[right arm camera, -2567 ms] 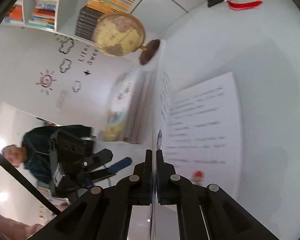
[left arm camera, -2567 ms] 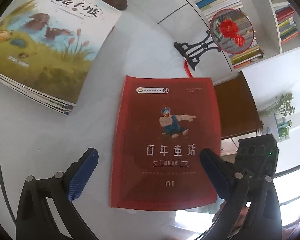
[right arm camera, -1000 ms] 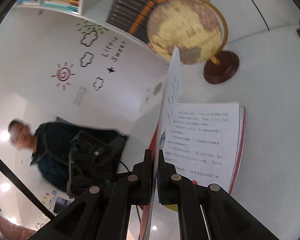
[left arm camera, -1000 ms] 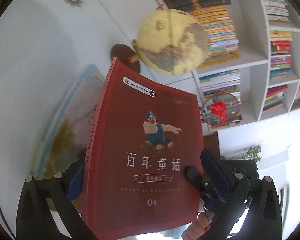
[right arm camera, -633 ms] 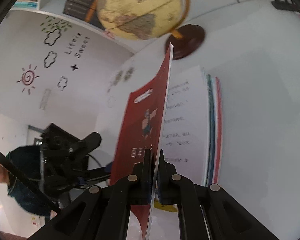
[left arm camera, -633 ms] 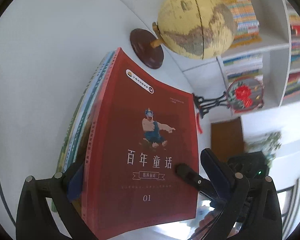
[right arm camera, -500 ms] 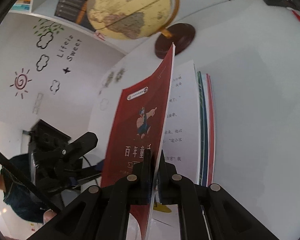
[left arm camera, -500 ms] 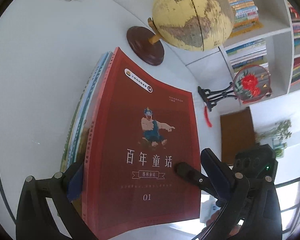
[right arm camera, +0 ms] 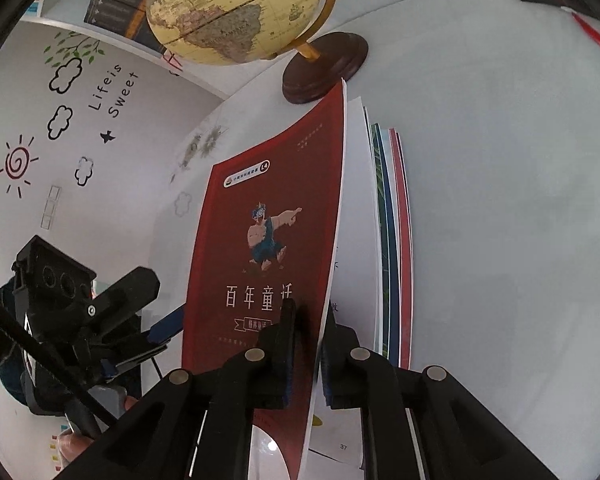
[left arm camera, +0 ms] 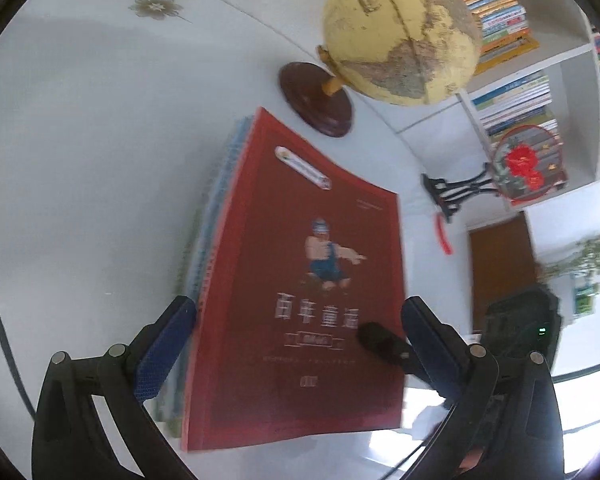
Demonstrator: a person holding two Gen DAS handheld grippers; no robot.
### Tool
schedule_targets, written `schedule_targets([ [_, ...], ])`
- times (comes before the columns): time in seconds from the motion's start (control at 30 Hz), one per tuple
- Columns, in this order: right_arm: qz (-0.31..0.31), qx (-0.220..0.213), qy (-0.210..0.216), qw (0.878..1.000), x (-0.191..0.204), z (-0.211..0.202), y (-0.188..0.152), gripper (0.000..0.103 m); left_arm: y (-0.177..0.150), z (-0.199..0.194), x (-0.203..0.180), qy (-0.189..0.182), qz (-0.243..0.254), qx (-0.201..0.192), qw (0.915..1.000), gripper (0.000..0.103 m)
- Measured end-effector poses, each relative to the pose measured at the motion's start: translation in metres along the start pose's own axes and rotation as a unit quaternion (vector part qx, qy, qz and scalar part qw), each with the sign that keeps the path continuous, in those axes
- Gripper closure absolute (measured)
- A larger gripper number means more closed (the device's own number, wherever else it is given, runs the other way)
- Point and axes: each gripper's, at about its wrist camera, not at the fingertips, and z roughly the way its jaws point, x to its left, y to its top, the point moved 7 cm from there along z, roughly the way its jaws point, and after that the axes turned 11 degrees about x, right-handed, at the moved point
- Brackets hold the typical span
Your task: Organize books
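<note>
Right hand-held gripper (right arm camera: 306, 354) nearer, loosened around red book (left arm camera: 300, 292) cover edge, long axis toward twelve o'clock atop stack (right arm camera: 392, 240); left hand-held gripper (left arm camera: 296, 344) spread wide, straddling.

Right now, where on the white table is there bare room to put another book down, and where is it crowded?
Bare table lies left of the book stack, and more to its right, before the fan stand. Crowded: between the red book and the globe base.
</note>
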Motion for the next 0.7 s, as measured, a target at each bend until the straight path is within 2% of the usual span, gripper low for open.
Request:
schedule_targets([
  [0.07, 0.002, 0.0, 0.003, 1.0, 0.0, 0.001, -0.002, 0.092, -0.001, -0.005, 0.005, 0.023, 0.002, -0.006, 0.9997, 0.001],
  [0.2, 0.009, 0.0, 0.006, 1.0, 0.002, 0.001, -0.003, 0.084, -0.002, -0.019, 0.011, 0.097, 0.018, -0.022, 0.9949, 0.001],
  [0.27, 0.009, 0.005, 0.004, 1.0, 0.006, 0.001, -0.002, 0.073, -0.003, -0.026, 0.009, 0.122, 0.033, -0.032, 0.9914, 0.001],
  [0.33, 0.004, 0.01, -0.005, 1.0, 0.013, 0.0, -0.003, 0.055, -0.004, -0.031, 0.006, 0.134, 0.04, -0.037, 0.9895, 0.001],
  [0.5, -0.018, 0.021, -0.076, 0.997, 0.021, -0.006, -0.008, 0.053, -0.009, -0.044, -0.008, 0.146, 0.054, -0.047, 0.9867, 0.001],
  [0.53, -0.02, 0.021, -0.102, 0.994, 0.019, -0.011, -0.01, 0.053, -0.011, -0.047, -0.012, 0.151, 0.058, -0.05, 0.9855, 0.001],
  [0.6, -0.024, 0.005, -0.16, 0.987, 0.016, -0.025, -0.012, 0.053, -0.014, -0.052, -0.024, 0.163, 0.067, -0.056, 0.9827, 0.001],
  [0.7, -0.036, -0.014, -0.197, 0.98, 0.018, -0.049, -0.014, 0.053, -0.018, -0.06, -0.043, 0.177, 0.086, -0.068, 0.9781, 0.001],
])
